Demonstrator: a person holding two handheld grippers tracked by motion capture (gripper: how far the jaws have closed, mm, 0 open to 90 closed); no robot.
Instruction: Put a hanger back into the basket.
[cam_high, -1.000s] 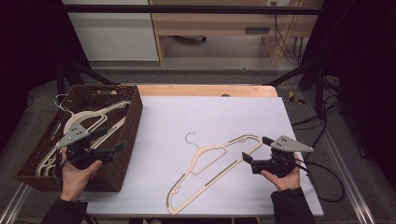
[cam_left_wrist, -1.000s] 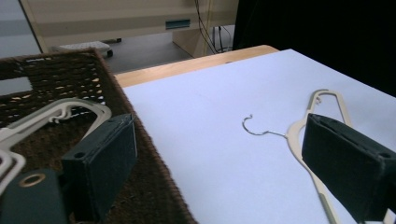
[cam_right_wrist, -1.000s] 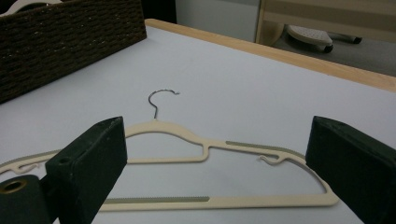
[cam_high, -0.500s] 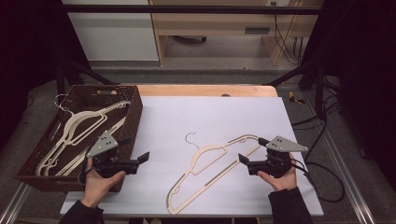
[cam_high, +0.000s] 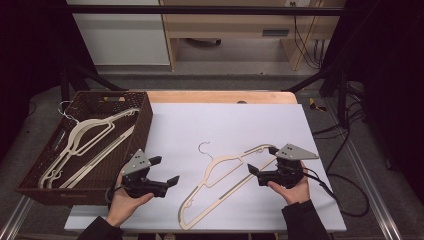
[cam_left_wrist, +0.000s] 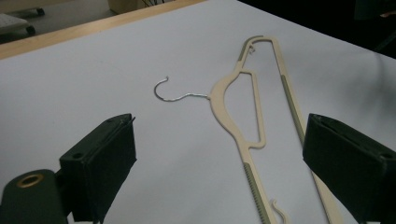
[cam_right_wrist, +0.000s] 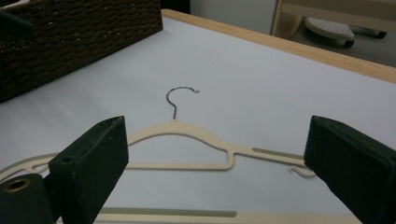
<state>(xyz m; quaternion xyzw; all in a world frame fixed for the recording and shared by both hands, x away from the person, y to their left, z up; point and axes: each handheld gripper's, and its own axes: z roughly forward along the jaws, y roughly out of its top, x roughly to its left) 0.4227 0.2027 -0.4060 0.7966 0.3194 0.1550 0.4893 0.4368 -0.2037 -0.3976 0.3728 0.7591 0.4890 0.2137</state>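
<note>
So one cream hanger (cam_high: 227, 187) lies loose on the table (cam_high: 200, 125), both claws (cam_high: 165, 172) (cam_high: 260, 167) spread and empty; other hangers (cam_high: 87, 142) sit in the basket (cam_high: 145, 120).

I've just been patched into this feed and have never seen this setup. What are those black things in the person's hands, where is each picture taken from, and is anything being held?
No robot here: a person holds a hand-operated two-jaw tool in each hand. The high view looks down on the table. There the left gripper sits beside the wicker basket, which holds more hangers, and the right gripper is at the right end of the cream hanger lying flat on the white tabletop. The other two pictures come from cameras riding on the grippers; the black blocks at the bottom are each tool's own jaws. Both views look at that hanger with its metal hook. Both sets of jaws stand wide open, holding nothing.
</note>
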